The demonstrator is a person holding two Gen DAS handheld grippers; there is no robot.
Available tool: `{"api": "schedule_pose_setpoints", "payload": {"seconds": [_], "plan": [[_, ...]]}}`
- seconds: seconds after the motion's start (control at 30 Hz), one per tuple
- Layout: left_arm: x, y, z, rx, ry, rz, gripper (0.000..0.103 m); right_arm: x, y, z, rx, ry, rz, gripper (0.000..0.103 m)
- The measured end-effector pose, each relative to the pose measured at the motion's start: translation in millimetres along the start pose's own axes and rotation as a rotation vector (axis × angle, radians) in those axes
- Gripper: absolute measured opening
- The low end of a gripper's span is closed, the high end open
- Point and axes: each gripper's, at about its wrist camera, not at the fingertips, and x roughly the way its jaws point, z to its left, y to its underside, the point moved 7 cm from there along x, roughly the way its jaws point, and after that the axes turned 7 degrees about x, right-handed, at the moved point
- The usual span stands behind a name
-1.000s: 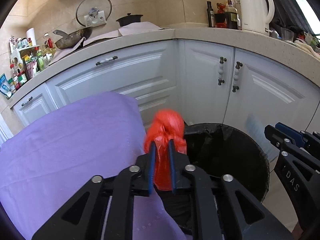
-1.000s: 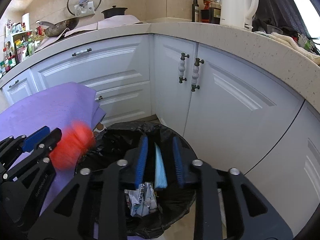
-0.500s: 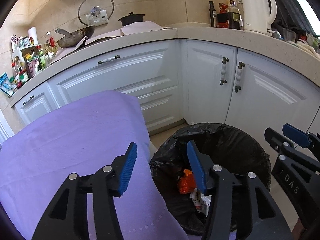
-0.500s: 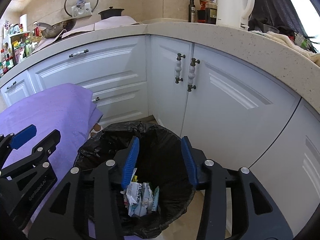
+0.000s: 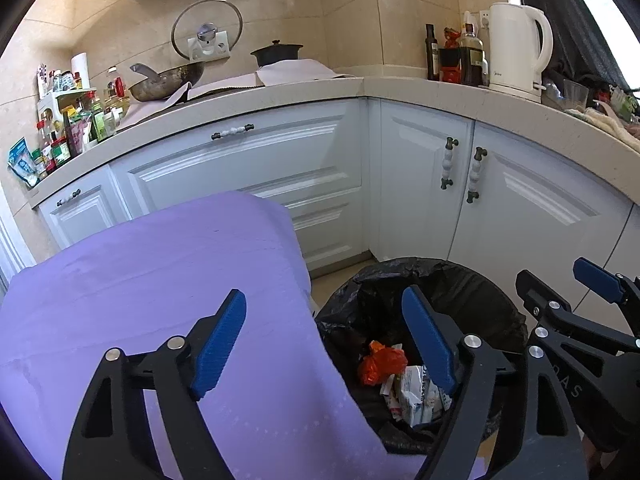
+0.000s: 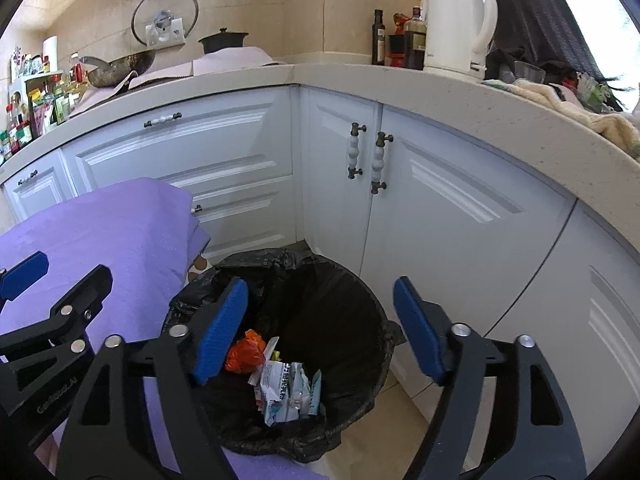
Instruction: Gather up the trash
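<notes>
Scanning left to right: spice bottles (image 5: 60, 136) are crowding the far end of the counter (image 5: 280, 92), with a wok (image 5: 168, 82) and a glass lid (image 5: 207, 28) hanging on the wall behind, none of it in the working path. Closer in, the purple cloth (image 5: 160, 280) is draping over a table and its corner is sitting just beside the bin rim, so a low sweep back across it is risking a snag that drags fabric over the opening. The left gripper (image 5: 326, 344) is hovering with its jaws spread wide, holding nothing; its right finger is hanging over the bin mouth. Below it the trash bin (image 6: 372, 320), lined with a black bag, is holding the task items: the orange bag scrap (image 6: 246, 354) is lying at the bottom against the crumpled white wrappers (image 6: 286, 390). The liner (image 6: 256, 262) is bunching loosely at the rim, so a finger dipping in could be hooking it and pulling it off. The right gripper (image 6: 320, 328) is also gaping wide and empty, directly above the bin. Both grippers are sitting near each other, so turning away together is risking a clash. Further right, cabinet doors (image 6: 440, 220) with knob handles (image 6: 372, 160) are standing close behind the bin, limiting swing room; a kettle (image 6: 460, 24) and towel (image 6: 580, 116) are sitting up on the counter, well apart.
</notes>
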Motion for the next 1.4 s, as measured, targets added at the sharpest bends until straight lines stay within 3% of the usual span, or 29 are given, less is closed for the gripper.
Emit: {"api": "schedule_pose_setpoints", "payload": {"seconds": [0.43, 0.9, 1.4], "plan": [[-42.0, 7.8, 24.6, -0.025, -0.032, -0.03, 0.083, -46.0, -1.4, 5.5, -0.012, 0.003, -0.051, 0.085], [-79.3, 14.2, 46.6, -0.053, -0.052, -0.055, 0.084, -88.5, 0.2, 13.7, -0.041, 0.003, -0.109, 0.086], [-94.7, 17.3, 58.2, -0.073, -0.06, -0.079, 0.084, -107.9, -1.1, 19.3, -0.054, 0.009, -0.141, 0.087]]}}
